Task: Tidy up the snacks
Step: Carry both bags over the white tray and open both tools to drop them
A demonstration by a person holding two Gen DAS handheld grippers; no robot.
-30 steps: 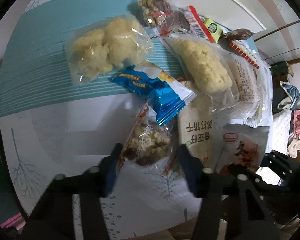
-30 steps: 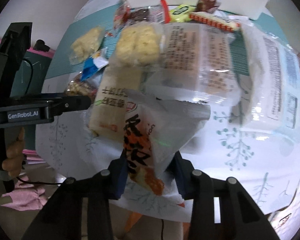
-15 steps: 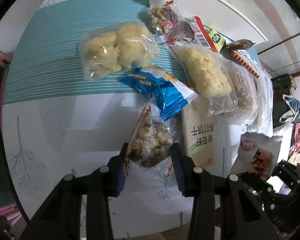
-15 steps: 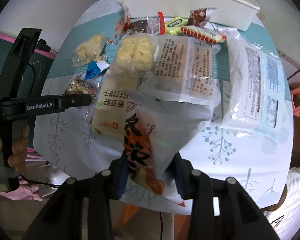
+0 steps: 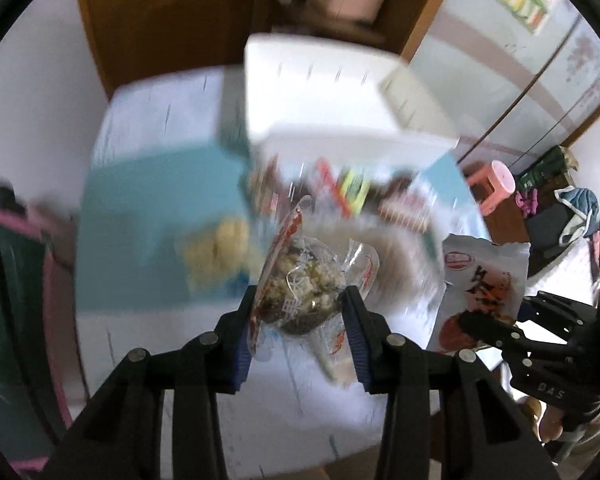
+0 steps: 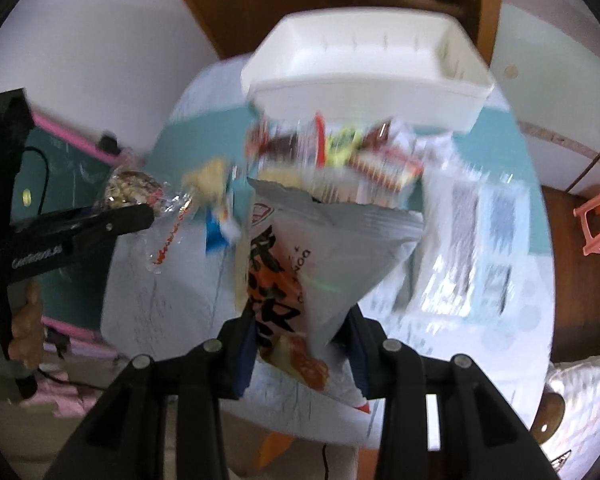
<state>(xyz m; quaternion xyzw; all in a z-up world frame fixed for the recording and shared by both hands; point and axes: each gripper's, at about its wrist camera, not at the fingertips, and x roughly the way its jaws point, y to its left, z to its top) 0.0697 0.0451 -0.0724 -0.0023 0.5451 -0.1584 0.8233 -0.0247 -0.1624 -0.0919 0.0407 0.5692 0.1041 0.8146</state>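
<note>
- Both views are smeared: the loose snacks on the table [image 6: 500, 360] are streaks of colour, and which packet is which there cannot be told.
- The white bin [image 6: 364, 68] at the table's far edge reads clearly enough; its inside looks bare, though blur may hide something.
- The left gripper [image 5: 300, 320] is clamped on a clear packet of nut clusters [image 5: 304, 288]; its jaws have just been closing onto it. The packet's lower end is hidden between the pads.
- The right gripper [image 6: 300, 344] is nearly closed, pinching a white-and-orange snack bag [image 6: 320, 256], whose bottom corner is hidden behind the fingers.
- Compared with a second ago, both packets are up off the table and the bin sits fuller in view.
- A hand [image 6: 24, 332] on the left gripper's handle is cut off at the edge.
</note>
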